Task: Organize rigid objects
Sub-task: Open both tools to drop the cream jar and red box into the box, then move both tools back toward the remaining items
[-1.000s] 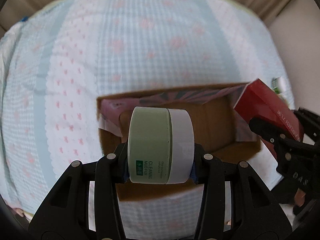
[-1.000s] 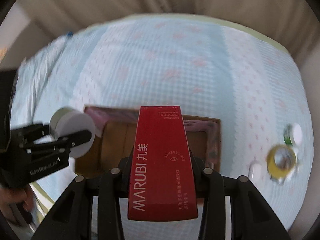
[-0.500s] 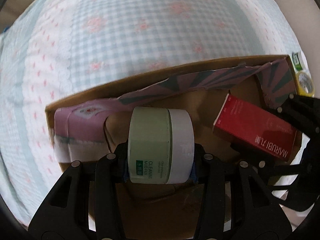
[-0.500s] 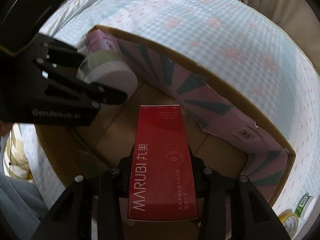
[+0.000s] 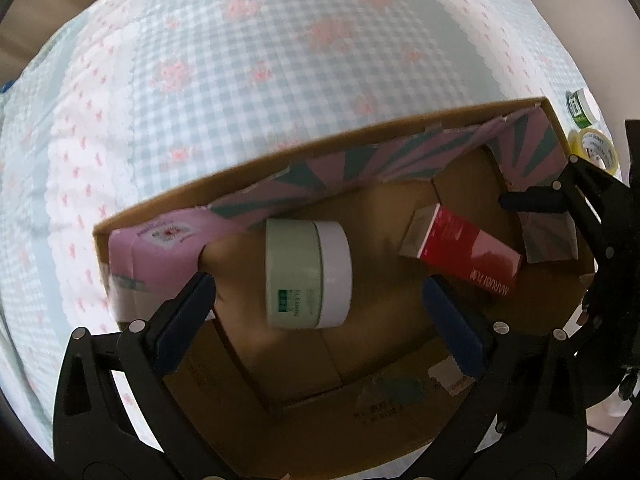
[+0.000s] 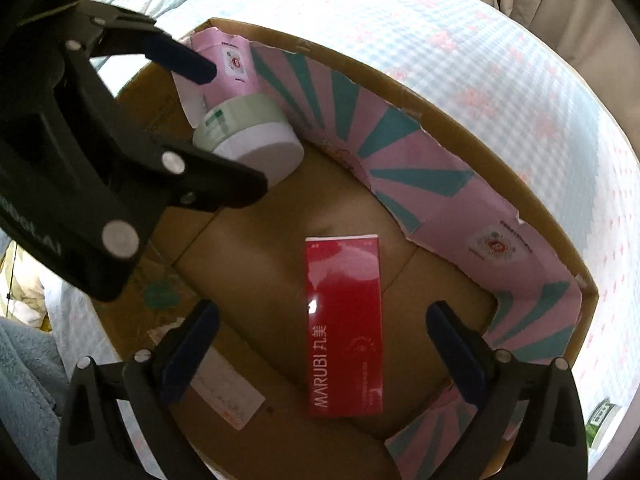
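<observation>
— While both claws hang over the box (image 5: 360, 128), what do you see from the left one?

— My left gripper (image 5: 320, 288) is spread wide, gripping nothing. The jar (image 5: 308, 274) lies on its side on the box floor, between and a little beyond my two fingertips, touching neither. Its white lid points right, its green body left, near the pink flap (image 5: 160, 248) at the box's left end.

— And the right one?

— My right gripper (image 6: 322, 320) is likewise released, jaws wide apart. The carton (image 6: 344, 328) lies flat on the cardboard floor, lengthwise between the fingers, with clear gaps on both sides. Its near end, with the MARUBI lettering, reaches back between the pads; its far end points toward the box's middle.

— How do the two things sit relative to each other?

— Well apart. From the right wrist, the jar (image 6: 248, 136) is up at the far-left end by the pink-and-teal lining, with the left gripper (image 6: 224, 132) hanging around it. From the left wrist, the carton (image 5: 468, 256) lies to the right, tilted in view, near the right gripper's finger (image 5: 532, 202).

— Anything outside the box?

— Tape rolls (image 5: 588, 128) on the checked cloth (image 5: 280, 60), just past the box's right corner.
</observation>
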A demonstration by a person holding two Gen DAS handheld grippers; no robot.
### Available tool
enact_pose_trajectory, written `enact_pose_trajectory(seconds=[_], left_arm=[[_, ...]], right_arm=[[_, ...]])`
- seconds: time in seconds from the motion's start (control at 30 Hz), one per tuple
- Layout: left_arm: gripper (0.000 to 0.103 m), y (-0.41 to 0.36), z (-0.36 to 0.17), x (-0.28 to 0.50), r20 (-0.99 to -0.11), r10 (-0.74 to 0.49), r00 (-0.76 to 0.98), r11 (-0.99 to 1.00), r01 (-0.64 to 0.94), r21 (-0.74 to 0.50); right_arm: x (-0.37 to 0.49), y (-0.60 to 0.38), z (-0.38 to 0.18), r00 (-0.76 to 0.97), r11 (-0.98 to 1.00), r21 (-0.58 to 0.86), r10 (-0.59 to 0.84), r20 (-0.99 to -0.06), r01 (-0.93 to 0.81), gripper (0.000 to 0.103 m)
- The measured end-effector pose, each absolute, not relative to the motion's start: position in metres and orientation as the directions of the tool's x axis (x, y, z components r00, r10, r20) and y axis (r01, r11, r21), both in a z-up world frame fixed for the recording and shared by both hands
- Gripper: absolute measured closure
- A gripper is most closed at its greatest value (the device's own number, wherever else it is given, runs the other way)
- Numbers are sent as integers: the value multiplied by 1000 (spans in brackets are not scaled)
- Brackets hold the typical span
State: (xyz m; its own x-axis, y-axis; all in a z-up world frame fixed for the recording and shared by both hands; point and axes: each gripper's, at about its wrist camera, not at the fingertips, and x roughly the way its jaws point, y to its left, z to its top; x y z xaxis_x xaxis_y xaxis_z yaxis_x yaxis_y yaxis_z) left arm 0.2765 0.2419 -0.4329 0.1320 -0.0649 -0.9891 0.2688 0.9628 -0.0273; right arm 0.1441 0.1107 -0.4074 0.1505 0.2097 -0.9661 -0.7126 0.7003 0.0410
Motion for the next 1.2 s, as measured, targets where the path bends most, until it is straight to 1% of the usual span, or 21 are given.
enact_pose_trajectory(seconds=[0.17,0.33,0.5,0.63,0.77,0.83,1.0,1.07,1.2], left_arm=[[0,246,-431,274,-988,-95,122,966,251,-62],[0,246,-424,271,-985,-99,144,966,250,-61],[0,245,-394,268,-976,-115,188,966,250,-66],[0,249,-351,256,-963,-110,248,967,249,-47],[0,261,-290,233,-940,-111,321,974,221,-39],[0,267,-261,218,-926,-114,360,978,205,-40],[0,284,-194,178,-880,-113,462,986,158,-44],[0,288,-175,165,-865,-125,485,987,152,-58],[0,288,-147,140,-832,-111,543,989,145,-37]], right_arm=[[132,105,-402,161,698,53,237,-958,-715,0],[127,101,-395,186,707,31,228,-956,-707,0],[125,105,-380,194,721,12,202,-960,-692,0],[110,103,-346,226,737,-18,183,-957,-676,0],[84,106,-295,286,756,-76,151,-946,-650,0],[85,104,-271,300,780,-85,136,-944,-621,0],[76,98,-210,343,889,-31,144,-928,-457,0],[64,98,-188,383,929,-9,144,-912,-370,0],[42,97,-145,473,974,-9,102,-875,-226,0]])
